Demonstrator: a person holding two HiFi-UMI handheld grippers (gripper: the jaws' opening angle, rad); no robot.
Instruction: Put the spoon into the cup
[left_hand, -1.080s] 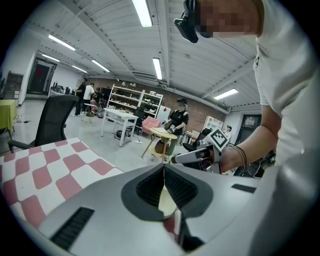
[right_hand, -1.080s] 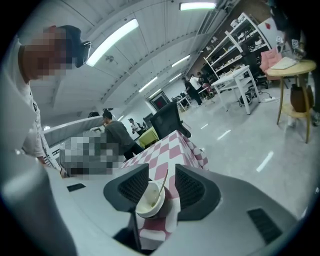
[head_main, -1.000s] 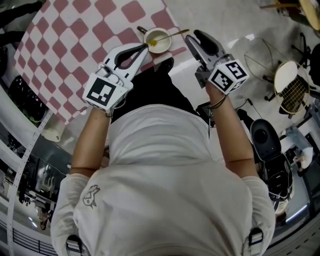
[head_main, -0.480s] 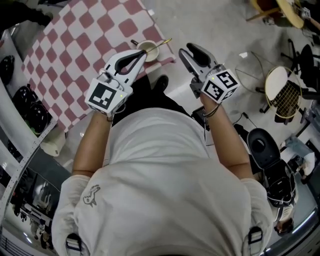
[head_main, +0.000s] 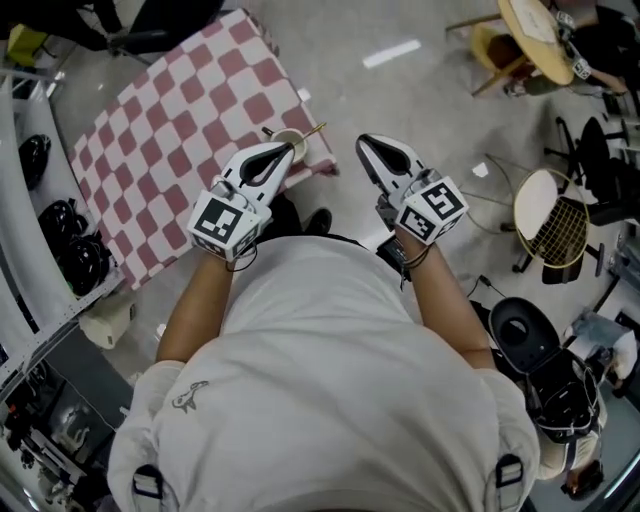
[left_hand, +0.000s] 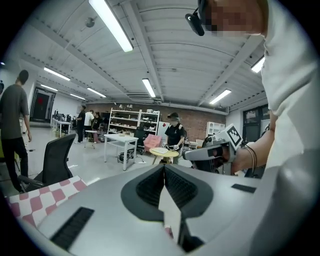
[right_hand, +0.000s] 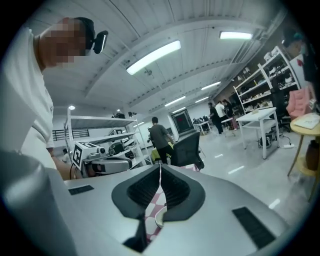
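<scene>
A pale cup (head_main: 288, 143) stands at the near corner of the table with the pink-and-white checked cloth (head_main: 170, 120). The spoon (head_main: 312, 131) rests in it, its handle slanting out to the right. Both grippers hang in the air in front of the person's chest, well above the table. My left gripper (head_main: 283, 150) is shut and empty; the head view shows it just over the cup. My right gripper (head_main: 366, 143), to the right of the cup, has just been closing and is shut with nothing between its jaws. Below those jaws the cup's rim (right_hand: 159, 220) shows.
Shelving with dark rounded items (head_main: 60, 235) runs along the left. A round wire-backed stool (head_main: 556, 210) and a black chair (head_main: 530, 320) stand on the floor to the right. Several people, desks and a round table (left_hand: 165, 152) are farther off in the room.
Both grippers have lifted away from the table, and the cup with the spoon now looks smaller and farther off. The right jaws went from open to shut.
</scene>
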